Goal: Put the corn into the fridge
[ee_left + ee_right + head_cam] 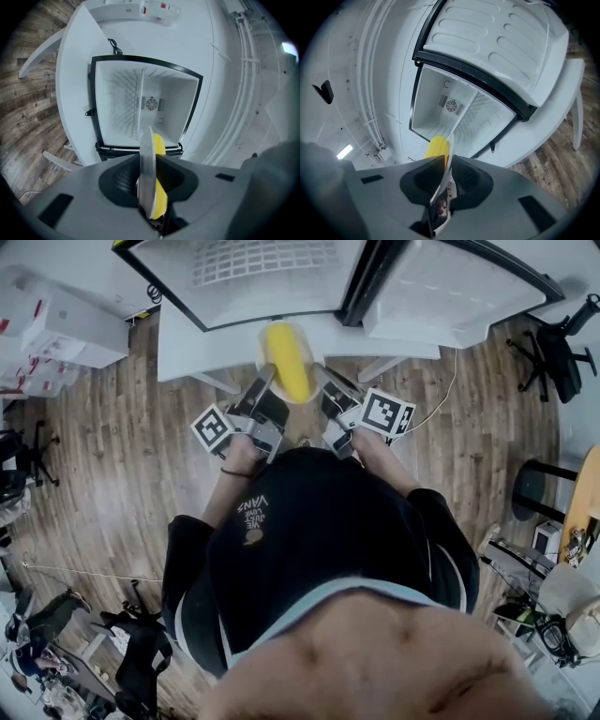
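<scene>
Currently carrying corn [287, 362] on a thin pale plate [147, 173], pinched from both sides. Gripping one rim with left gripper [265, 388], jaws pressed together on the plate edge, nothing else between them. Gripping the opposite rim with right gripper [325, 385], jaws likewise nipped down on the plate.

Seeing plate edge-on in both gripper views, running up from lower centre of frame. Seeing corn just past the jaws, right of the plate edge in left gripper view and left of it in right gripper view.

Placing corn at top centre of head view, between the two grippers, lying lengthwise toward the fridge [262, 277]. Not inside yet: held just in front of the opening, over the near edge of the white worktop [187, 343] carrying the fridge.

Looking straight into fridge interior in both gripper views, mid-frame, with round fan grille [151, 103] on the back wall. Noting door [450, 287] swung wide open, at upper right of head view and upper right of right gripper view.

Showing wood floor [122, 456] around the worktop, left and right sides of head view. Showing black shirt [319, 540] filling lower centre, below both grippers.
</scene>
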Motion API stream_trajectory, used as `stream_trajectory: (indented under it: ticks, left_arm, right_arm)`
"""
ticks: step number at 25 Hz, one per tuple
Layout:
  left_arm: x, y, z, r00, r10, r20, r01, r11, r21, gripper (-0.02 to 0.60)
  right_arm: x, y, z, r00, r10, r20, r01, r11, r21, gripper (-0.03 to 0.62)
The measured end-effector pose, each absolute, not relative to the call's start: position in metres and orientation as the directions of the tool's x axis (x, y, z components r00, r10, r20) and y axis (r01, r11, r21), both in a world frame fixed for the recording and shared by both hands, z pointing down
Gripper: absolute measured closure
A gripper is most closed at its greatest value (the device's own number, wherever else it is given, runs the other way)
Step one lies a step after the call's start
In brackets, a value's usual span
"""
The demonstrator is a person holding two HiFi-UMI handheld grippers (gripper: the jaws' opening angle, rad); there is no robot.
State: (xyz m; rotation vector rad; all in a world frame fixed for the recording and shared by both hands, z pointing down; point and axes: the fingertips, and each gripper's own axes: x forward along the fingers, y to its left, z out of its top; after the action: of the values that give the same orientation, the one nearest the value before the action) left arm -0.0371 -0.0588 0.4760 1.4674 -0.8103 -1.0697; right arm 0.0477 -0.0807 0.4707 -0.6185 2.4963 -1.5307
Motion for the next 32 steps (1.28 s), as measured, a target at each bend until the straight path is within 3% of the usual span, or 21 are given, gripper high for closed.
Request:
stream_trajectory:
  ticks: [32]
  left_arm:
    - [-0.083, -0.143, 0.462, 0.417, -0.891, -0.179, 0.069, -0.165, 0.984, 0.497]
  right_arm:
    - [0.004, -0.161, 0.46, -0.88, -0.468, 0.087, -0.292, 0.387, -0.875, 0.551]
